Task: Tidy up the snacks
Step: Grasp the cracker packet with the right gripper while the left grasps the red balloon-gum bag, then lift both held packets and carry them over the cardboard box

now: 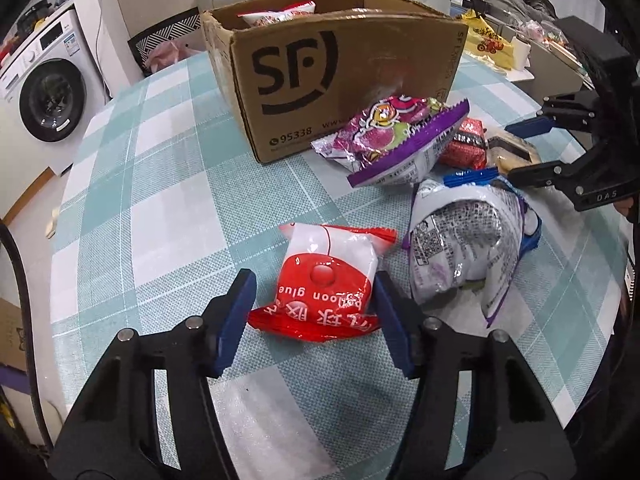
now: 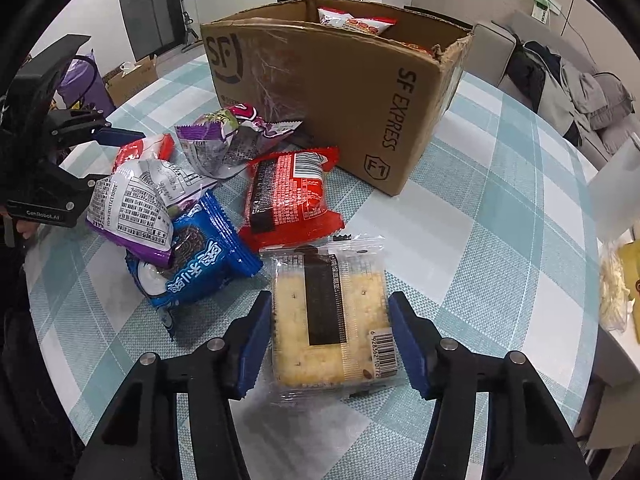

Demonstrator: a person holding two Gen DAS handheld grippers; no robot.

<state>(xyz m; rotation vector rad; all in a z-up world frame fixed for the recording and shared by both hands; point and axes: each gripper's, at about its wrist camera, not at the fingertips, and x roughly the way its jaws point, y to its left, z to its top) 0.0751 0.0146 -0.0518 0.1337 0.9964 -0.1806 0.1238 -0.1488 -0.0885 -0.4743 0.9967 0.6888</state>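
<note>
A red and white snack pack (image 1: 328, 272) lies on the checked tablecloth between the blue pads of my left gripper (image 1: 315, 280), which rest against its sides. My right gripper (image 2: 330, 300) is shut on a clear pack of crackers (image 2: 328, 320), one pad on each long side. Beyond them lie a blue cookie pack (image 2: 200, 264), a red pack (image 2: 288, 196), a silver and purple bag (image 1: 460, 240) and a pink and purple candy bag (image 1: 392, 136). The open cardboard box (image 1: 340, 80) stands behind them, with a red and white snack bag (image 2: 356, 20) inside.
The table's round edge runs close on the left, with a washing machine (image 1: 44, 92) beyond it. A yellow bag (image 1: 486, 42) and clutter sit behind the box. A sofa with clothes (image 2: 580, 92) is at the right, and a pale bag (image 2: 614, 296) lies off the table's right edge.
</note>
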